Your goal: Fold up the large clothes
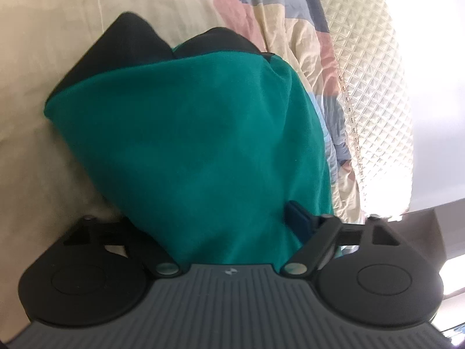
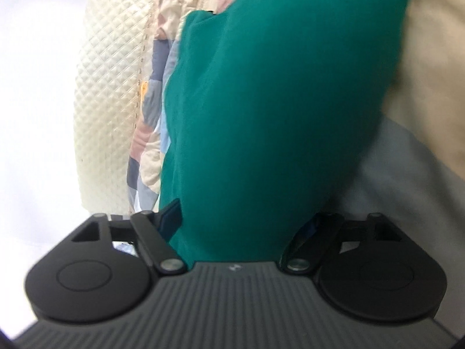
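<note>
The bed point(image 1: 43, 29) with its cream sheet takes up most of the background, with a patchwork quilt point(image 1: 290, 29) and a quilted cream cover point(image 1: 372, 87) bunched along one side. The green garment point(image 1: 189, 145) is lifted off the sheet and stretched between both tools, so it fills the middle of both wrist views, with a black lining or inner part point(image 1: 128, 43) showing at its far end.

The left tool point(image 1: 232, 232) looks clamped on the cloth, since the fabric runs right down between its fingers. Same for the right tool point(image 2: 232, 226), closed on another part of the same garment.

What could go wrong: the cloth is thick and bunched in both grips, so if only the outer layer is pinched, the rest could slip out mid-fold and land crooked. The hanging part could also drag across the quilt and snag or pull it along.

Hard to see: the fingertips are buried in fabric, so I'm guessing a bit on how deep each grip is. Both views are blurry. Can't tell what kind of garment it is, which edge each tool holds, or how much hangs out of view.
</note>
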`<state>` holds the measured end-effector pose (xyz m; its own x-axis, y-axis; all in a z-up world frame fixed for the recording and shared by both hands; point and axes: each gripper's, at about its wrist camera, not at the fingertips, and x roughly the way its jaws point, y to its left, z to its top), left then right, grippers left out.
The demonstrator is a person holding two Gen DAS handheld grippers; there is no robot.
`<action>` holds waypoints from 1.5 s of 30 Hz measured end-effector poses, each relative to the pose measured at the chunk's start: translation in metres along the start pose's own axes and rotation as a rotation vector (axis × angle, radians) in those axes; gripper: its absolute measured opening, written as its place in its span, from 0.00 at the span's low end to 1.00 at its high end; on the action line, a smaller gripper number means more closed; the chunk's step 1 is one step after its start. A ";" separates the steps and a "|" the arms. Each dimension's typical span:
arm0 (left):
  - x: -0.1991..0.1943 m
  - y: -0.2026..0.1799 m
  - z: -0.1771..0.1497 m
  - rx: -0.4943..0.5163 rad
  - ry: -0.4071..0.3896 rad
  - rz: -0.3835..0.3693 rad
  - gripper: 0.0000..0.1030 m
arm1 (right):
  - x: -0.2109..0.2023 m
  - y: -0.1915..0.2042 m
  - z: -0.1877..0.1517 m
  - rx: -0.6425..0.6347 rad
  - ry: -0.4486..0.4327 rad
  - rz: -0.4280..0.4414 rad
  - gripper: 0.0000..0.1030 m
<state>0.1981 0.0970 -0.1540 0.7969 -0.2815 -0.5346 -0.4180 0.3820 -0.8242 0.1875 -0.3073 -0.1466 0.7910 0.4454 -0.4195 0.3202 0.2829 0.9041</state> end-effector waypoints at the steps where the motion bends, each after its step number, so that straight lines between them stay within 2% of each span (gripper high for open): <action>1: -0.001 0.000 0.000 0.003 -0.004 0.000 0.63 | -0.001 0.003 -0.001 -0.018 -0.003 -0.003 0.63; 2: -0.005 0.001 0.000 0.003 -0.008 -0.006 0.57 | -0.003 0.005 -0.002 -0.035 -0.006 -0.005 0.54; 3: -0.008 0.001 0.000 0.000 -0.015 -0.018 0.46 | -0.005 0.008 -0.003 -0.051 -0.010 -0.007 0.44; 4: -0.014 0.002 0.001 -0.004 -0.028 -0.038 0.37 | -0.009 0.011 -0.006 -0.074 -0.016 -0.004 0.41; 7: -0.029 -0.008 -0.003 0.043 -0.044 -0.072 0.29 | -0.018 0.022 -0.012 -0.146 -0.035 0.010 0.33; 9: -0.040 -0.011 -0.005 0.032 -0.034 -0.112 0.27 | -0.029 0.024 -0.014 -0.170 -0.051 0.029 0.31; 16: -0.086 -0.038 -0.014 0.110 -0.023 -0.144 0.25 | -0.081 0.049 -0.022 -0.260 -0.076 0.077 0.30; 23: -0.144 -0.040 -0.042 0.150 0.015 -0.131 0.26 | -0.147 0.056 -0.050 -0.268 -0.100 0.101 0.30; 26: -0.162 -0.030 -0.055 0.150 0.031 -0.119 0.27 | -0.172 0.048 -0.054 -0.277 -0.104 0.087 0.30; 29: -0.160 -0.029 -0.056 0.145 0.037 -0.110 0.33 | -0.166 0.048 -0.051 -0.304 -0.104 0.043 0.31; 31: -0.157 -0.029 -0.051 0.120 0.040 -0.126 0.46 | -0.160 0.048 -0.046 -0.317 -0.100 0.046 0.34; 32: -0.154 -0.029 -0.048 0.092 0.044 -0.144 0.50 | -0.156 0.049 -0.044 -0.323 -0.097 0.054 0.36; 34: -0.149 -0.023 -0.041 0.001 0.045 -0.200 0.63 | -0.151 0.056 -0.042 -0.343 -0.090 0.067 0.41; 36: -0.147 -0.019 -0.038 -0.067 0.043 -0.259 0.66 | -0.146 0.063 -0.038 -0.363 -0.088 0.082 0.51; 38: -0.145 -0.021 -0.034 -0.099 0.036 -0.292 0.67 | -0.145 0.070 -0.038 -0.378 -0.095 0.091 0.56; 40: -0.141 -0.027 -0.030 -0.108 0.024 -0.311 0.69 | -0.141 0.078 -0.034 -0.396 -0.098 0.094 0.56; 45: -0.128 -0.056 -0.018 -0.061 0.002 -0.329 0.74 | -0.127 0.095 -0.017 -0.386 -0.096 0.108 0.56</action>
<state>0.1116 0.0961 -0.0429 0.8925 -0.3829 -0.2385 -0.1640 0.2172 -0.9623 0.1088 -0.3224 -0.0089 0.8602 0.4140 -0.2977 0.0279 0.5448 0.8381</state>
